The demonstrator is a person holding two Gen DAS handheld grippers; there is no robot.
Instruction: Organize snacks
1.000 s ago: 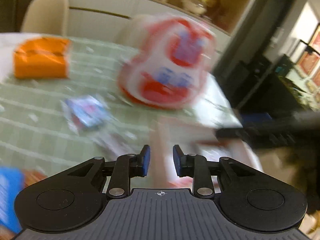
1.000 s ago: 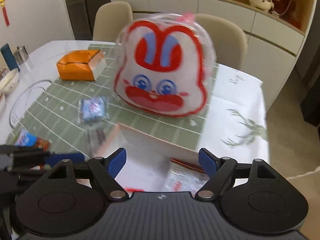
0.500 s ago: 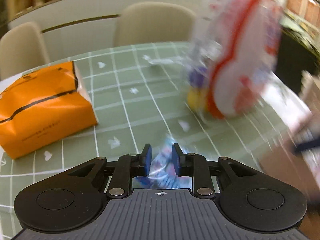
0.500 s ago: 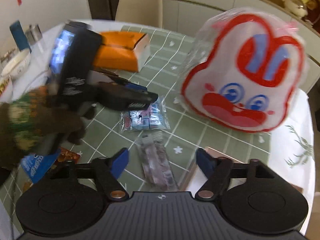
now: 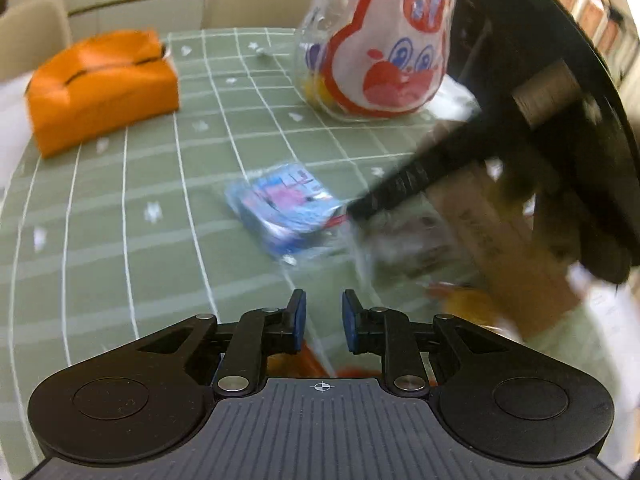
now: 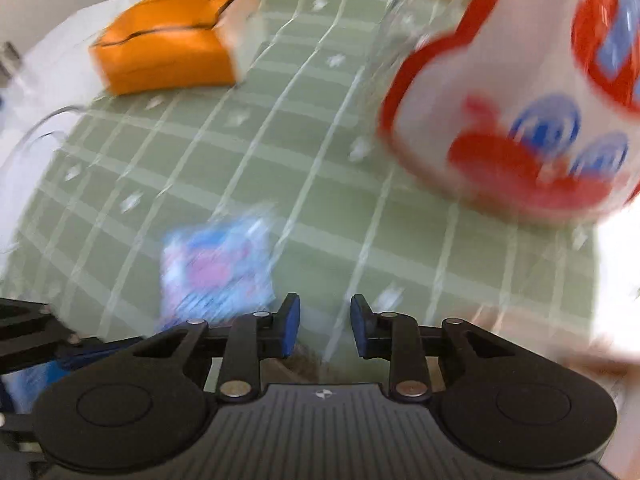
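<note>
Print on the blue snack packet (image 5: 286,208), lying mid-desk (image 5: 140,200), blurs unreadable; the clear rabbit-face bag (image 5: 384,40) behind holds something yellow. Left tool (image 5: 320,320) is closing on nothing. Right tool (image 6: 322,326) looks pressed nearly together, empty.

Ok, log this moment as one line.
left gripper closing, empty | right gripper shut | blue snack packet lying on green mat

On the worktop (image 5: 120,240), a snack packet (image 5: 286,208) is lying centrally; tissue pack (image 5: 100,88) sitting behind-left, rabbit-faced bag (image 5: 384,48) standing behind-right.
</note>
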